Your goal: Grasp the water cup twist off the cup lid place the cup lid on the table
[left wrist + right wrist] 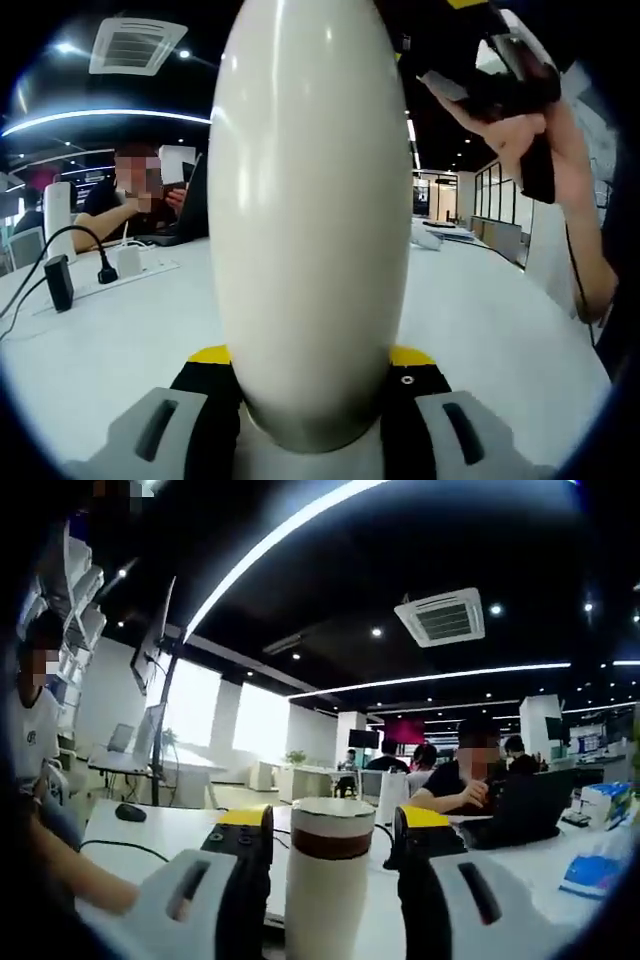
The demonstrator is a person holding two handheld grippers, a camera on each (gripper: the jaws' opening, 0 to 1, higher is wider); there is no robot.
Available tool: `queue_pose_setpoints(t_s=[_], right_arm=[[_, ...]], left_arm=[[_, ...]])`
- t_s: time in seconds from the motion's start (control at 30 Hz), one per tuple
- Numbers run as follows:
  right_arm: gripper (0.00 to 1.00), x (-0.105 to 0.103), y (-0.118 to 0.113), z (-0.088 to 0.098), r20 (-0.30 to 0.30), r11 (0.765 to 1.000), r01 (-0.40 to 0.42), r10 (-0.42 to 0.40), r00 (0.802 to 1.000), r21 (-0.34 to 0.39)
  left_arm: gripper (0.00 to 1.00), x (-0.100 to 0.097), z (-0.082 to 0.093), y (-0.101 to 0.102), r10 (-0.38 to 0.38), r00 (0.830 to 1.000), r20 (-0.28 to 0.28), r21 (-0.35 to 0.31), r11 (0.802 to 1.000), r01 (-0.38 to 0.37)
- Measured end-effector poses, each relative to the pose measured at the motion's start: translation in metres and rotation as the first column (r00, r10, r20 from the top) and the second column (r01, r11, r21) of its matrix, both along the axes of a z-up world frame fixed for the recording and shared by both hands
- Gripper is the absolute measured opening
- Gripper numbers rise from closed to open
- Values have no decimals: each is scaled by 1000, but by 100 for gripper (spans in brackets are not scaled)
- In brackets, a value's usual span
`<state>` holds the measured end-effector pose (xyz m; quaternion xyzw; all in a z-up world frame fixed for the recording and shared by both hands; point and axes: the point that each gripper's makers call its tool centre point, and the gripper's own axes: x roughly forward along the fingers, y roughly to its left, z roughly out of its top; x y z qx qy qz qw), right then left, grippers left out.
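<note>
While both grippers meet at 1 cup:
Left gripper: jaws clenched on the cream water cup, held above the white table.
Right gripper: jaws bracket the cup lid; grip unclear.

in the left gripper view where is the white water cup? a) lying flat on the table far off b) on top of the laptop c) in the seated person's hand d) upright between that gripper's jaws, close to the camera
d, the white water cup stands upright and close to the camera, its base between the yellow-tipped jaws of the left gripper, above the white table.
</note>
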<state>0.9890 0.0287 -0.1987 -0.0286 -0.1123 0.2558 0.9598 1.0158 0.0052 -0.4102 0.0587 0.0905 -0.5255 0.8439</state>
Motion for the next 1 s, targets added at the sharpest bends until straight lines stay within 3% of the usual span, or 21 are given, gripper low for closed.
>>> queue_pose_setpoints(t_s=[0.17, 0.37, 0.53, 0.8, 0.9, 1.0], right_arm=[[51, 12, 6, -1, -2, 998, 42, -42, 999, -53], [48, 18, 9, -5, -34, 999, 26, -27, 999, -26], [44, 19, 0, -6, -26, 1000, 16, -16, 1000, -23], [43, 17, 3, -5, -33, 986, -168, 168, 985, -5], [43, 19, 5, -6, -42, 969, -245, 244, 969, -16], [43, 16, 10, -6, -43, 935, -349, 347, 937, -68]], left_arm=[[55, 2, 0, 0, 1, 1000, -1, 0, 1000, -1], [55, 3, 0, -1, 2, 1000, -1, 1, 1000, -2], [55, 4, 0, -1, 1, 1000, 0, 1, 1000, -1], [55, 5, 0, -2, -2, 1000, -1, 1, 1000, 2], [55, 6, -1, -2, -2, 1000, -1, 0, 1000, 2], [55, 7, -1, -1, -1, 1000, -1, 0, 1000, 1]])
